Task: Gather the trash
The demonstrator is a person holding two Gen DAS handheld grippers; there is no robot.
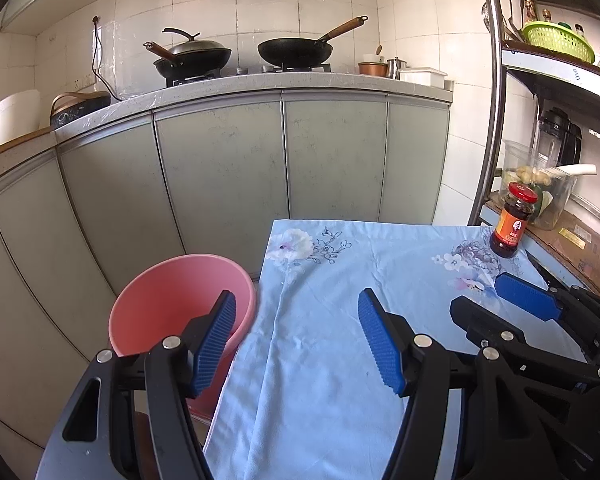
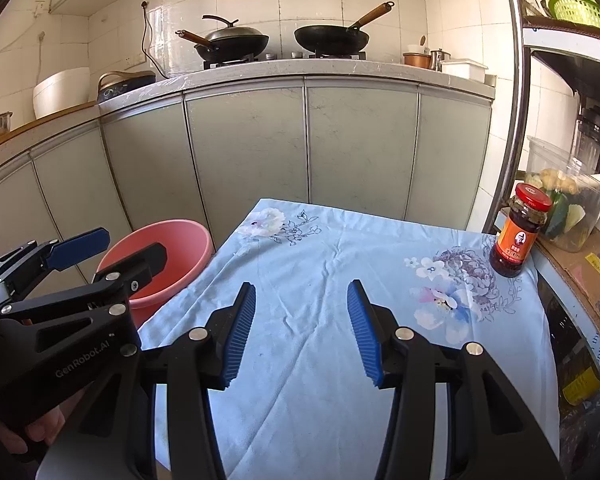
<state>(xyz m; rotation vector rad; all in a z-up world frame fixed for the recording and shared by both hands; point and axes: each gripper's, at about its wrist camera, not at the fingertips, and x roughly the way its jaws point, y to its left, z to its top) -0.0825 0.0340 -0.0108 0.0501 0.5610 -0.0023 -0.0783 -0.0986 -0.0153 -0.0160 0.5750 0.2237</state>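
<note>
table: a small table covered by a pale blue flowered cloth [image 1: 340, 320], standing in front of grey kitchen cupboards [image 1: 220, 168].
left tongs: the left gripper [image 1: 298, 344] hangs over the near left part of the cloth, its jaws spread wide with nothing between the blue pads; its left pad sits in front of the bucket's rim.
right tongs: the right gripper [image 2: 302, 332] hangs over the middle of the cloth, jaws partly apart and holding nothing, only bare cloth showing between them.
bucket: a pink bucket [image 1: 172, 304] stands on the floor just beside the table's left edge, tight against the hanging cloth; what can be seen of its inside looks bare.
jar: a sauce jar [image 2: 520, 236] with a red lid and orange label stands upright at the far right corner of the cloth, well apart from both grippers.
trash: no loose scrap can be made out on the cloth.
hand: fingers [image 2: 40, 428] wrap the left gripper's handle in the right wrist view.
counter: two dark woks [image 1: 296, 50] on the stove behind.
</note>
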